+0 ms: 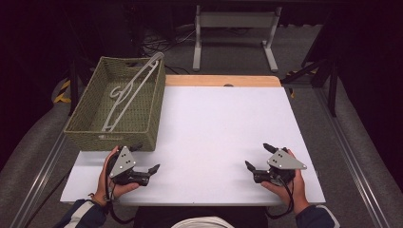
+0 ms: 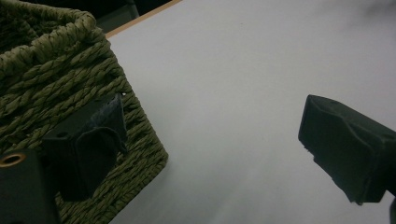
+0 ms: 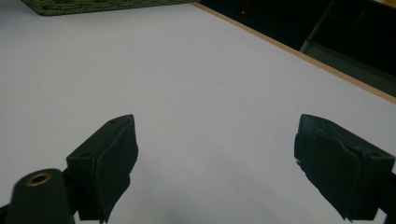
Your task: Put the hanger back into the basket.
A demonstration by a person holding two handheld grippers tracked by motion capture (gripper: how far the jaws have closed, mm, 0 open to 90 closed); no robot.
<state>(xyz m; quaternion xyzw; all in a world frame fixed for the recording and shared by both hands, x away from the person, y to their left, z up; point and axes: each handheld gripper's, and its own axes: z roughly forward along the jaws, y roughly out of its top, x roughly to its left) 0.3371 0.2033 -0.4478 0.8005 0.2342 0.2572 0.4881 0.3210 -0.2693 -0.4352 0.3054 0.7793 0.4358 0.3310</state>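
- The left gripper (image 1: 146, 159) rests low on the white table (image 1: 214, 133), just beside the near right corner of the green woven basket (image 1: 90, 130). Its jaws stand wide apart and hold nothing.
- In the left gripper view one jaw is right against the basket (image 2: 56, 84) wall; I cannot tell if it touches the weave.
- The right gripper (image 1: 257, 156) is at the near right part of the table, well apart from the basket. Its jaws are also spread open and empty, as the right gripper view shows with only bare table (image 3: 196, 84) between them.
- The thing nearest to the work is the white hanger (image 1: 130, 90). It lies slanted inside the basket, with its upper end leaning on the far right rim and its hook near the middle.
- I judge that this is the starting step: both hands wait, and nothing is grasped yet.
- The next move probably calls for the left gripper to rise over the basket rim and come down on a thin bar of the hanger.
- The bar is slim and smooth, so the jaws need to close squarely on it.
- The right gripper can then help once the hanger is out of the basket.
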